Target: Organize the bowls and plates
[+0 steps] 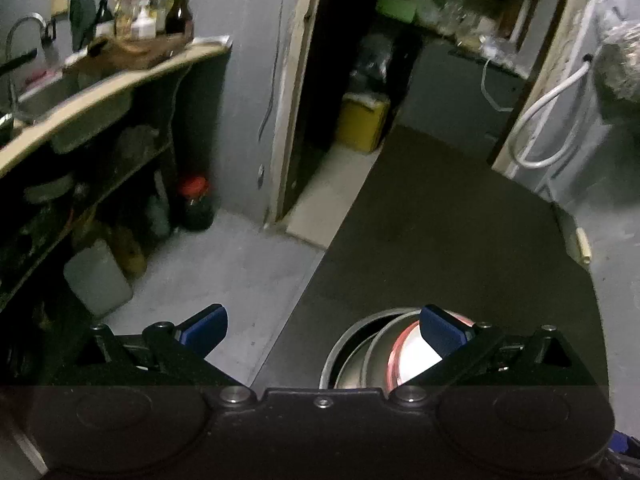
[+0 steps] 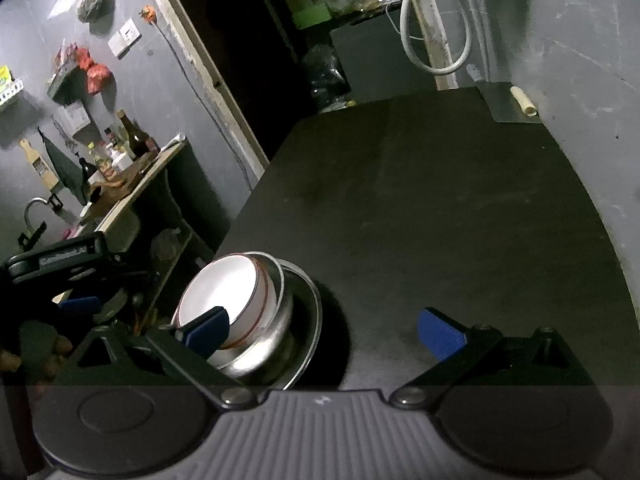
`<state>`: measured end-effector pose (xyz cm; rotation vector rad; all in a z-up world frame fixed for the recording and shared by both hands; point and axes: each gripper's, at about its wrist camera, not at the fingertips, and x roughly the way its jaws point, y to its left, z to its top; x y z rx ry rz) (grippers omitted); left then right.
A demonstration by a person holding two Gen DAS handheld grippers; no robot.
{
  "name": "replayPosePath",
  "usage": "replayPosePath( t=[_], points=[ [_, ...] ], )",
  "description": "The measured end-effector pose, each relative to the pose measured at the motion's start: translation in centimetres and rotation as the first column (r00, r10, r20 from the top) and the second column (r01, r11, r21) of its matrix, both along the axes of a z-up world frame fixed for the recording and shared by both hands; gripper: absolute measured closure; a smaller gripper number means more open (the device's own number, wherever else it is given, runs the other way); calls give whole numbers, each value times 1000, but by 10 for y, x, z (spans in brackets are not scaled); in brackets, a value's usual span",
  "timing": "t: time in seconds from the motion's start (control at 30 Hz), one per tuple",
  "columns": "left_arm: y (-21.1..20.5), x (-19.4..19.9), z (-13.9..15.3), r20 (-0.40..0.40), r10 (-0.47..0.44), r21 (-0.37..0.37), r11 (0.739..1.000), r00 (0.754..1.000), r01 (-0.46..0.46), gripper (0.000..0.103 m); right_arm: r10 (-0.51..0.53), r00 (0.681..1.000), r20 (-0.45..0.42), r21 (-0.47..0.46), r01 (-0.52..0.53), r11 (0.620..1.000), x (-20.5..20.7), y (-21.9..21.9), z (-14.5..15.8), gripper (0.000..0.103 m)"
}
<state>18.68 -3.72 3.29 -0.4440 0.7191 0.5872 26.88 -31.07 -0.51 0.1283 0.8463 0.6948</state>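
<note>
Item: nested stack on the near left corner of our dark table.

Nearest, our right gripper: jaws spread wide, nothing between them. Its left pad overlaps the stack in the picture; contact cannot be told.

Our left gripper: jaws likewise released and empty.

The stack: white bowl with a red rim line, seated tilted in a steel bowl, on a steel plate. It lies left of the right jaws and right of the left jaws, so between our two hands; neither looks clearly nearer.

Right view shows the whole stack and the left tool beside it. Left view shows only a slice of the white bowl, plus floor.

Farthest: sink counter with bottles.
</note>
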Motion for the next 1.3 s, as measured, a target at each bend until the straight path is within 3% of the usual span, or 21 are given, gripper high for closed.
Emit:
replayPosePath(
  t=[0.33, 0.67, 0.83, 1.03, 1.3],
  points=[
    [-29, -18, 14, 68, -103, 113, 989, 992, 95, 1, -78, 994, 72, 45, 75, 996, -22, -10, 7, 0],
    [-11, -28, 24, 159, -219, 126, 972, 963, 200, 1, -154, 978, 143, 8, 155, 988, -52, 12, 22, 0],
    [16, -38, 25, 190, -332, 133, 941, 924, 311, 1, -244, 955, 166, -8, 249, 968, -77, 37, 30, 0],
    [47, -66, 19, 182, -475, 166, 878, 861, 449, 1, -313, 932, 184, -55, 328, 943, -113, 70, 34, 0],
    [83, -100, 5, 205, -552, 161, 833, 808, 529, 1, -388, 894, 225, -77, 413, 908, -167, 104, 35, 0]
  ],
)
